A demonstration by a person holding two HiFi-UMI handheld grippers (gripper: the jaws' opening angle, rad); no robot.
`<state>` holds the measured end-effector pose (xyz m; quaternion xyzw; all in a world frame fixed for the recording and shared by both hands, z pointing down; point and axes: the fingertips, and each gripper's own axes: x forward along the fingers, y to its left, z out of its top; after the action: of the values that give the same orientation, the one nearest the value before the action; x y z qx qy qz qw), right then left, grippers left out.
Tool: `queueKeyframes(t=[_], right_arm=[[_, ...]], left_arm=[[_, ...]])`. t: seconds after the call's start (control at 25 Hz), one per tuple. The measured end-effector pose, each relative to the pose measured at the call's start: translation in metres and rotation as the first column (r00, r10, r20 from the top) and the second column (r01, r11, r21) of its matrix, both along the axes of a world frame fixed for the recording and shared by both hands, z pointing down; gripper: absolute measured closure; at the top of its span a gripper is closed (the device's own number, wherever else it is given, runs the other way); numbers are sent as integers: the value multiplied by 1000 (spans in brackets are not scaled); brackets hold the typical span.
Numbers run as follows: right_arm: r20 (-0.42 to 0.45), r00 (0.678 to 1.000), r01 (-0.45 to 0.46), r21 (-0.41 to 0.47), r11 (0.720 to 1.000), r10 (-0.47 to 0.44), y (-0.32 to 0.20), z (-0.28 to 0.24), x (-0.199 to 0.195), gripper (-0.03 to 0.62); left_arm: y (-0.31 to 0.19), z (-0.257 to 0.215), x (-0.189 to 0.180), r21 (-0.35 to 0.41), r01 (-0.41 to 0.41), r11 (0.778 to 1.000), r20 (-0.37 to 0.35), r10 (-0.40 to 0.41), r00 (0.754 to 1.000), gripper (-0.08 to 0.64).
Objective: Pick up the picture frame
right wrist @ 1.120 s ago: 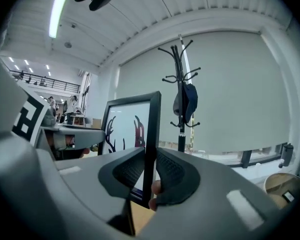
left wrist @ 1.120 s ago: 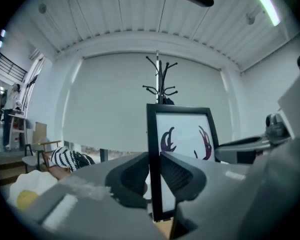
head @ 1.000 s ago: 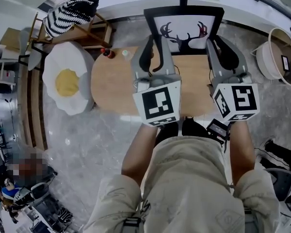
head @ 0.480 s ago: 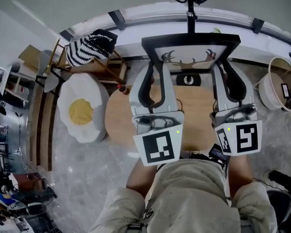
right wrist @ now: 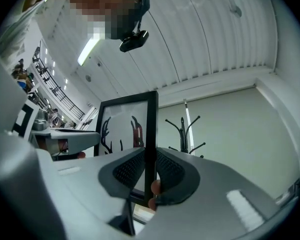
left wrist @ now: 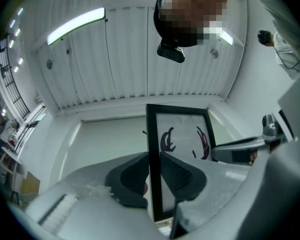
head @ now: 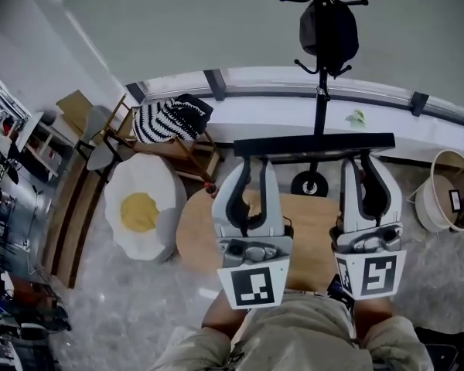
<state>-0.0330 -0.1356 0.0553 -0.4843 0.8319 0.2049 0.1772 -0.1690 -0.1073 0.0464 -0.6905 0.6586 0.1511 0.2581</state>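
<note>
The picture frame (head: 313, 144) is black, with a white print of dark antlers. In the head view it hangs in the air above the table and shows edge-on as a dark bar. My left gripper (head: 250, 163) is shut on its left side and my right gripper (head: 370, 159) on its right side. In the left gripper view the frame (left wrist: 179, 129) stands upright with its left rail pinched between the black pads (left wrist: 177, 173). In the right gripper view the frame (right wrist: 124, 126) has its right rail clamped between the pads (right wrist: 125, 170).
A round wooden table (head: 195, 238) lies below the grippers. A fried-egg cushion (head: 139, 211) and a chair with a striped cushion (head: 168, 119) stand to the left. A black coat stand (head: 322, 52) rises behind the frame, and a round basket (head: 448, 203) sits at the right.
Both grippers have risen together with the frame in them and tipped upward. The frame, earlier seen face-on, now shows only its edge. The head view has swung up toward the wall.
</note>
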Motion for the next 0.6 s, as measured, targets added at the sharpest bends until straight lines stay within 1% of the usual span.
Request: queueKeyframes(t=[0.16,0.28,0.6], right_arm=[[-10,1000,-12,29,1000,13,3,-5,-1,523],[-5,1000,-3,34,999,3,3,-9,-2,523],[-9,1000,-3,18,1000,3,5,-5,-2,523]], left_arm=[[4,-3,-1,17,-16,1000,-19,16,1000,480],[6,-8,-1,39,-3,999,-4,3,1000,480],[6,-3,-1,25,-3,1000,-9,3,1000,480]])
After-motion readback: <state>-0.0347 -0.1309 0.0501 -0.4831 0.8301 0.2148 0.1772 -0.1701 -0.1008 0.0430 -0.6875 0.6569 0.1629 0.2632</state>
